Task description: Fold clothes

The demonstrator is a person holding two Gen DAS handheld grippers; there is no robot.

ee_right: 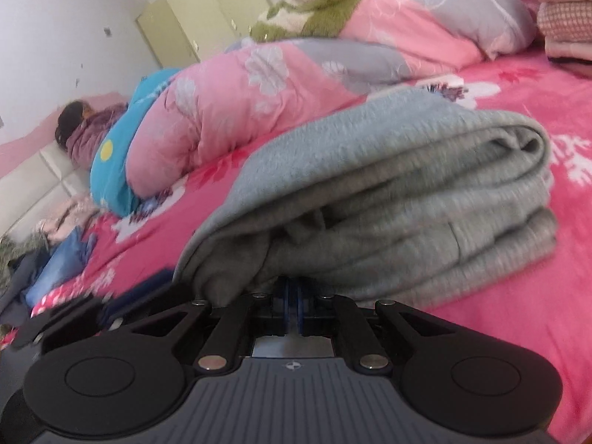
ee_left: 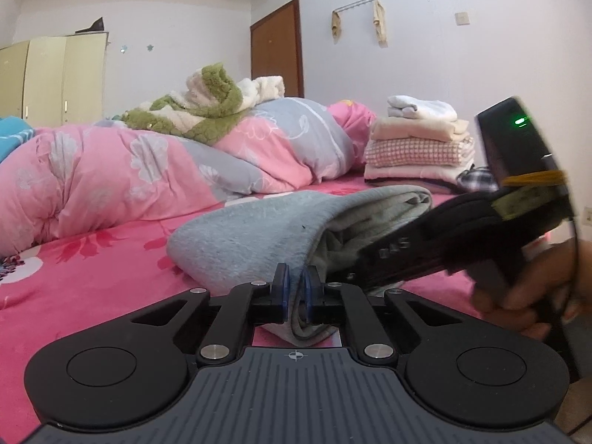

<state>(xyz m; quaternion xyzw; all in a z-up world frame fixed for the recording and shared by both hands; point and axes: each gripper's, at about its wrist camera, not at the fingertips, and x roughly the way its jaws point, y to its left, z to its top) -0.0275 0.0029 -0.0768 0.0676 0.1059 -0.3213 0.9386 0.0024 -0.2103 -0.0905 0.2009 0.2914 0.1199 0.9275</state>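
A grey sweatshirt (ee_left: 251,233) lies folded in thick layers on the pink flowered bedsheet (ee_left: 92,281). My left gripper (ee_left: 295,288) is shut on its near edge; grey cloth is pinched between the blue pads. In the right wrist view the same grey sweatshirt (ee_right: 388,199) fills the middle, its top layer lifted. My right gripper (ee_right: 294,299) is shut under the garment's near edge, and a thin strip of grey cloth shows between its pads. The right gripper's black body and the hand holding it (ee_left: 518,288) appear at the right of the left wrist view.
A rumpled pink and grey quilt (ee_left: 148,170) with a green and white fleece (ee_left: 207,107) on top lies behind. A stack of folded clothes (ee_left: 418,144) stands at the back right. Loose clothes (ee_right: 55,259) lie at the far left of the bed.
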